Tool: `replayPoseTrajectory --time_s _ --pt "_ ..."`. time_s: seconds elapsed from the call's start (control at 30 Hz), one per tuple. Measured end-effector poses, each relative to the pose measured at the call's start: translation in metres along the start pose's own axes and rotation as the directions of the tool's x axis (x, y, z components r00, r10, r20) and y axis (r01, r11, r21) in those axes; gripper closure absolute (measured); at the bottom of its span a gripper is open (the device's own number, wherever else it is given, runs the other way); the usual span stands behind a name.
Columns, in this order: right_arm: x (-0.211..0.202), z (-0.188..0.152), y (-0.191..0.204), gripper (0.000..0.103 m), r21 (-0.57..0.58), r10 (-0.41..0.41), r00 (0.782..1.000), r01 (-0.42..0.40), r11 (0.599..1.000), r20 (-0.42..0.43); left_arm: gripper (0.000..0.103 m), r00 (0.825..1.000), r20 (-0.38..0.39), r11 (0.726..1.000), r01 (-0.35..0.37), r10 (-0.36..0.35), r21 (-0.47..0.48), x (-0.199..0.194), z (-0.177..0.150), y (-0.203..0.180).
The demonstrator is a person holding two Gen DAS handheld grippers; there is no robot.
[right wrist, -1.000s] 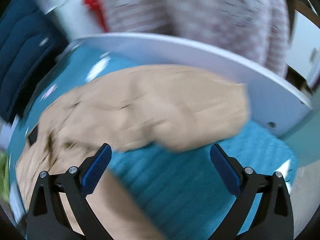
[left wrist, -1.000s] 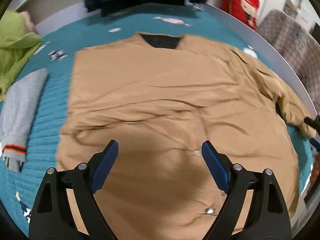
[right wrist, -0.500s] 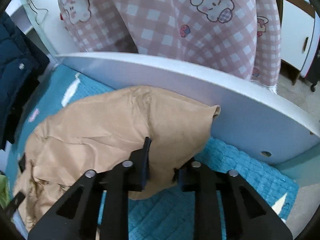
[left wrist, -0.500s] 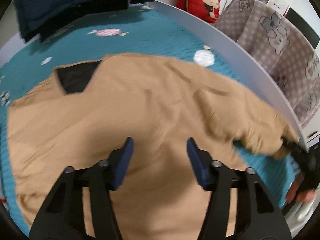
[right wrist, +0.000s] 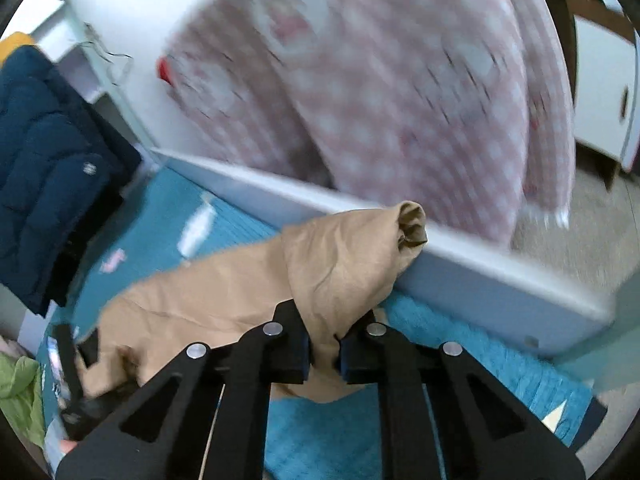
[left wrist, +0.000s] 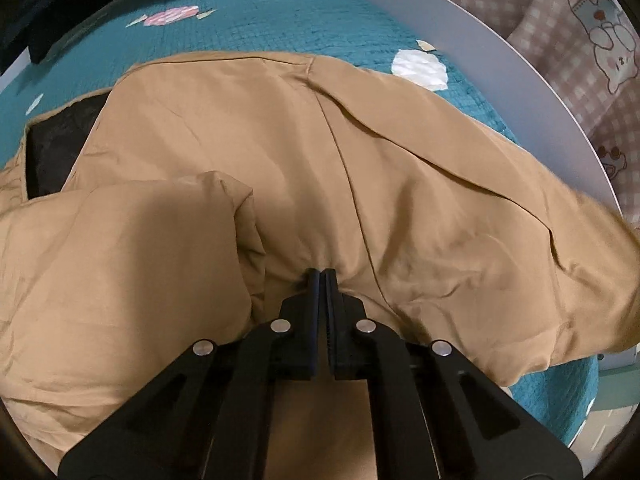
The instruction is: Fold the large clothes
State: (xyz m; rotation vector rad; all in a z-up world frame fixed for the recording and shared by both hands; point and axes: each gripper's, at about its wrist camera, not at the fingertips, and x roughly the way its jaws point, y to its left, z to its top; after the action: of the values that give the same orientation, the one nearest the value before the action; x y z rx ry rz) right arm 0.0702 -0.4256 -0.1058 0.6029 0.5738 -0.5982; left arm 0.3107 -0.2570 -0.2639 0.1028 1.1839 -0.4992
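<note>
A large tan jacket point(left wrist: 280, 152) with a dark inner collar point(left wrist: 56, 144) lies spread on a teal quilted bed point(left wrist: 260, 16). My left gripper point(left wrist: 323, 276) is shut on a pinch of the jacket's body near its right side seam. My right gripper point(right wrist: 324, 344) is shut on the jacket's right sleeve point(right wrist: 344, 264) near the cuff point(right wrist: 412, 224) and holds it lifted above the bed. The sleeve also shows in the left wrist view point(left wrist: 500, 240), stretching off to the right.
A white bed rail point(left wrist: 500, 48) runs along the right side, also in the right wrist view point(right wrist: 480, 280). Pink checked bedding point(right wrist: 400, 100) hangs beyond it. A navy puffer coat point(right wrist: 44, 152) lies at the bed's far end, a green garment point(right wrist: 20, 392) at the left.
Both grippers have closed on the jacket: the left on the body fabric, the right on the sleeve. The right gripper has lifted the sleeve off the bed.
</note>
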Motion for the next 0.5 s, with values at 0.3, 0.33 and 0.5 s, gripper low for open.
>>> replayPoseTrajectory --time_s 0.3,0.33,0.5 --pt "-0.062 0.054 0.115 0.094 -0.191 0.29 0.948 -0.263 0.946 0.128 0.099 1.0 0.002 1.0 0.011 -0.011 -0.011 0.001 0.0 0.004" --pt "-0.067 0.053 0.131 0.094 -0.216 0.329 0.937 -0.299 0.929 0.117 0.099 1.0 -0.001 1.0 0.01 -0.01 -0.01 0.0 0.0 0.004" --pt "-0.073 0.038 0.191 0.094 -0.304 0.403 0.913 -0.367 0.879 0.063 0.098 1.0 0.031 1.0 -0.001 0.0 0.032 -0.036 0.001 0.003"
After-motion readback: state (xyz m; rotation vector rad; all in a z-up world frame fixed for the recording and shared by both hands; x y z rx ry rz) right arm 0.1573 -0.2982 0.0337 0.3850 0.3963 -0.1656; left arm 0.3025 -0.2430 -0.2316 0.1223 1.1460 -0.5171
